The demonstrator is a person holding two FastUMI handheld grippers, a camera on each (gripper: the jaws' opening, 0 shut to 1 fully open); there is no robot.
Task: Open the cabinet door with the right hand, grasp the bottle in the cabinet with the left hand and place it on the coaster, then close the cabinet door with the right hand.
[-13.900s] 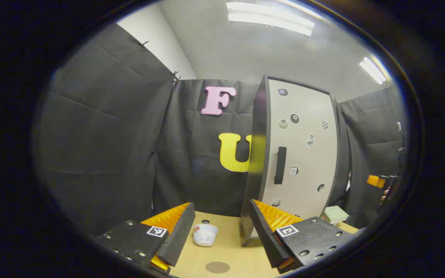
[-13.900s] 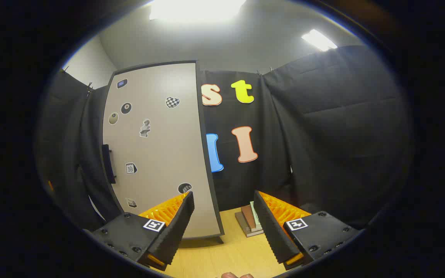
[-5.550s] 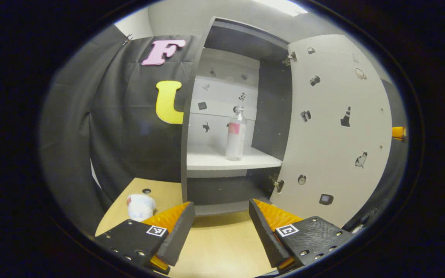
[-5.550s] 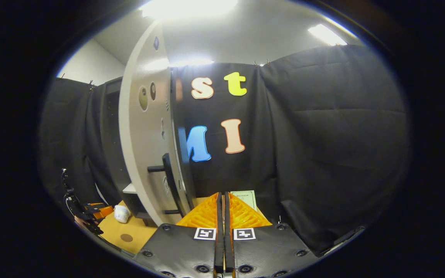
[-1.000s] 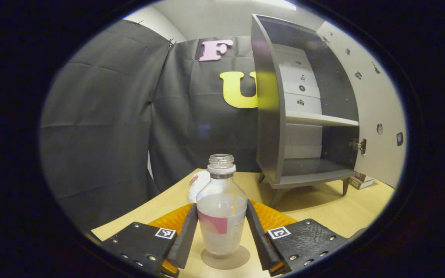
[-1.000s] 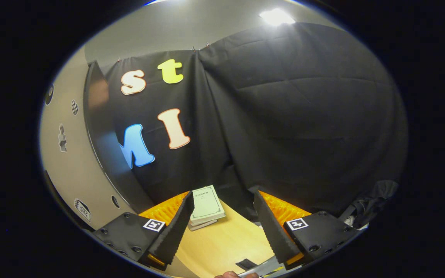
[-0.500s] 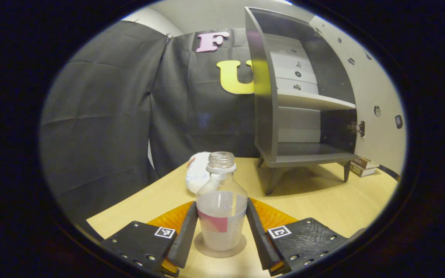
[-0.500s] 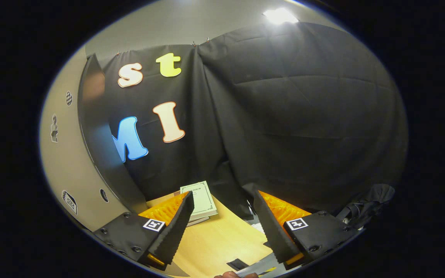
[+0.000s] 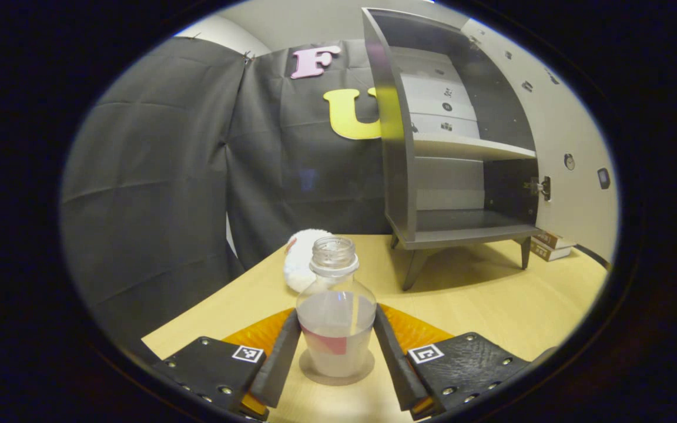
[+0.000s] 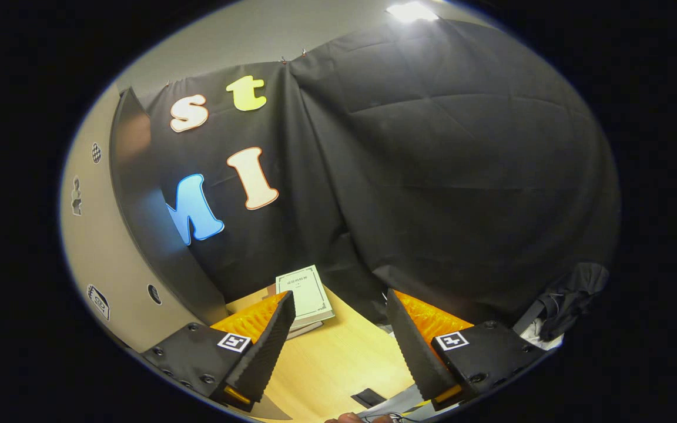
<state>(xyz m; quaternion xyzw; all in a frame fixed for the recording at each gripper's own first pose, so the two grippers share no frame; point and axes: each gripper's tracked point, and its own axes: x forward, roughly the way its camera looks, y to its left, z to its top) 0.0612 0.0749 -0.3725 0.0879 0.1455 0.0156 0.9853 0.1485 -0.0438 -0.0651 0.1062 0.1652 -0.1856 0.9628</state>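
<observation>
On the coaster (image 9: 336,374), you are now resting the lowered bottle (image 9: 335,320), left claw (image 9: 335,359) still pinching it; right claw (image 10: 338,338) spread, door (image 10: 89,258) awaiting closing.

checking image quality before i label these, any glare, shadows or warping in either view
Left gripper view: fisheye bends the cabinet sides into curves; it casts a soft shadow on the table; the bottle on the coaster is sharp. Right gripper view: a ceiling light blows out at the top, the cabinet door bows, and the books are legible as shapes only.
</observation>
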